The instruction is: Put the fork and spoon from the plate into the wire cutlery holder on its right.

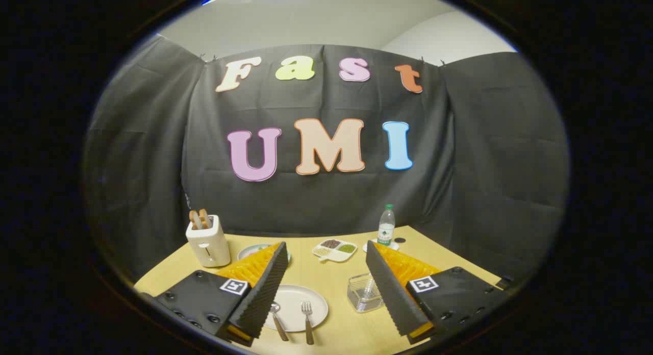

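Logged: gripper point(326, 294) spread wide and empty above table point(336, 339) front edge, framing plate point(296, 306) bearing spoon point(278, 319) and fork point(307, 319), wire cutlery holder point(365, 292) alongside, presumably pre-pick.

From my seat, the gripper point(324, 288) hangs open, and its left finger covers the near left rim of the plate point(296, 306) and part of the spoon point(278, 320). Beyond that finger a second dish point(250, 251) is mostly hidden. The sectioned tray point(334, 249) holds fillings too small for me to identify.
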`<state>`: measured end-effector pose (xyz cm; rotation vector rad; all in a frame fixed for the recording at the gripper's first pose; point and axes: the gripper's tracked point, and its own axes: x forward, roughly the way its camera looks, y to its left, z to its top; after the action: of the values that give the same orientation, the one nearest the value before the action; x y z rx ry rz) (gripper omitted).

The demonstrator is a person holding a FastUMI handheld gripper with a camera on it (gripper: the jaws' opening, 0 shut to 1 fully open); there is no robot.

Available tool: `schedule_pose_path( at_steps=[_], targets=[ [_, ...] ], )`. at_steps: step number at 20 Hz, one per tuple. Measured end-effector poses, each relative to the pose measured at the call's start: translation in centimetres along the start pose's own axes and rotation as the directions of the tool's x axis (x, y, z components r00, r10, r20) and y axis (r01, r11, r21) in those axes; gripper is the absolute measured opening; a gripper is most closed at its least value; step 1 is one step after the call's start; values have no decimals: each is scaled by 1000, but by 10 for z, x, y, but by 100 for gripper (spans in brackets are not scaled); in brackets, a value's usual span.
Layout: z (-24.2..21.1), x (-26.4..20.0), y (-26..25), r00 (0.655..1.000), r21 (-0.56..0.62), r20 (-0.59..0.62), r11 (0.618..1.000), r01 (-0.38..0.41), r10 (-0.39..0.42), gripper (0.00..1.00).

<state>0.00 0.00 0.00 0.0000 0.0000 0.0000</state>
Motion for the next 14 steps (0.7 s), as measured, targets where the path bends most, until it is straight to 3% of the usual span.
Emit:
schedule_pose_path(
  at_steps=[14],
  targets=[
    [12, 26, 5, 1000, 18, 16, 1000, 12, -12, 98]
  ],
)
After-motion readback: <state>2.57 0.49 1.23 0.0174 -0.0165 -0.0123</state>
